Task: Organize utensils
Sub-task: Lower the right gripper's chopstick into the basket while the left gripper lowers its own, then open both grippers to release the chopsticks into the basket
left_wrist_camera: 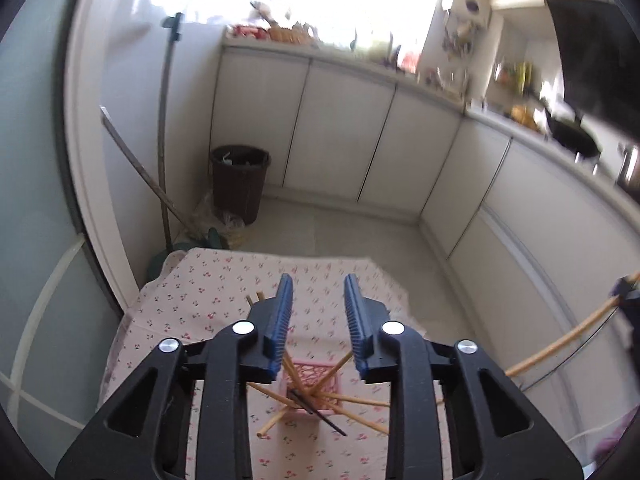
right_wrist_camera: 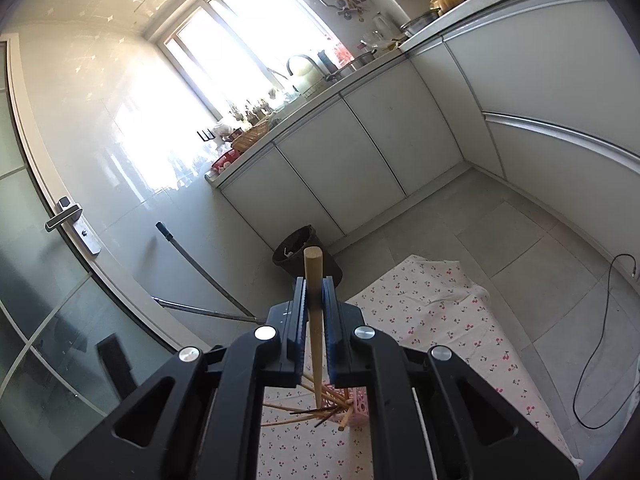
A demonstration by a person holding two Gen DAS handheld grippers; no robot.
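Wooden chopstick [right_wrist_camera: 313, 312] pinched upright in right claw [right_wrist_camera: 314, 300], tip aimed down at the pink holder [right_wrist_camera: 357, 402] just below, likely for dropping in. Left claw [left_wrist_camera: 318, 312] spread, empty, hovering above holder and splayed chopsticks [left_wrist_camera: 320, 396] on the cherry-print desk [left_wrist_camera: 200, 300].

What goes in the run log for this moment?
left gripper: open, empty | right gripper: shut on chopstick | pink holder: holds chopsticks | cloth: beneath

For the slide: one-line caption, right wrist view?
Right gripper shut on a wooden chopstick, held above the pink holder of chopsticks on the cherry-print cloth.
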